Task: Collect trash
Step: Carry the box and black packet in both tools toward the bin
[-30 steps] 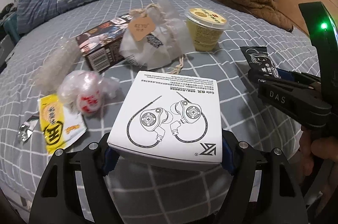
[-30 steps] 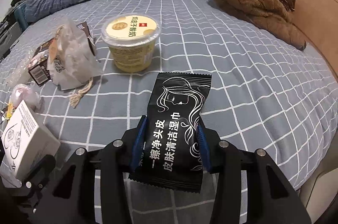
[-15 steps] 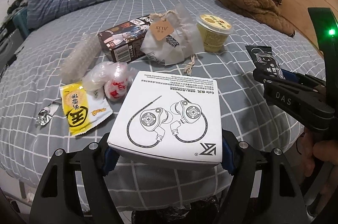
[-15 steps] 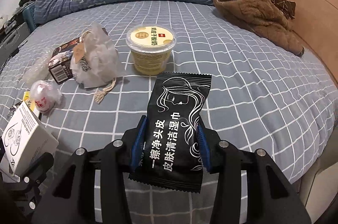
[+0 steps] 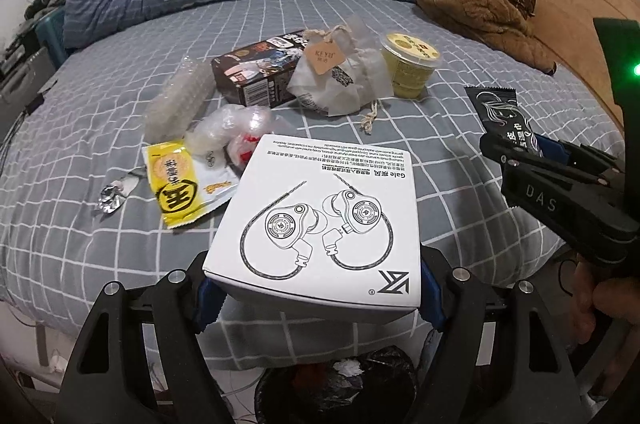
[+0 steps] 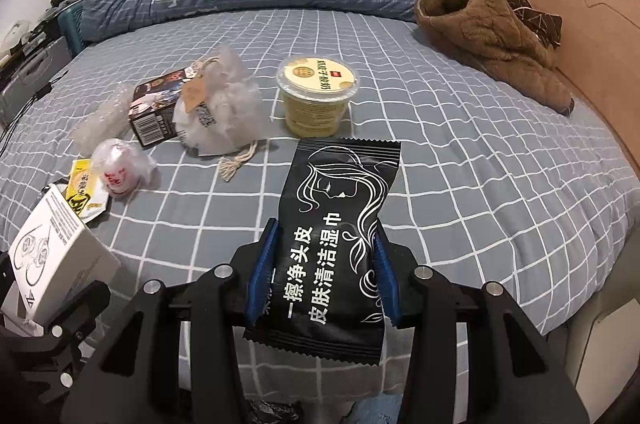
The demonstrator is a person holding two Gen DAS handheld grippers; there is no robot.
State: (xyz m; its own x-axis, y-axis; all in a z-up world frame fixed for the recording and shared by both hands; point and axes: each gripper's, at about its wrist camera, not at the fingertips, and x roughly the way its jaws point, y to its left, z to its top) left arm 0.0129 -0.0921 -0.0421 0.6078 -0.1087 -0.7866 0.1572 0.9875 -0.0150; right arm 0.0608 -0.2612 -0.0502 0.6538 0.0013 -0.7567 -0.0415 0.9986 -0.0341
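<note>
Trash on a checked bed [image 5: 460, 160]: white earphone box [image 5: 320, 224] clamped in left tongs [image 5: 316, 288], black wipe packet [image 6: 332, 244] clamped in right tongs [image 6: 320, 272], both above near edge; yellow cup [image 6: 316, 96], wrappers lying farther back.

White earphone box [image 5: 320, 220] and black wipe packet [image 6: 332, 240] held aloft.
</note>
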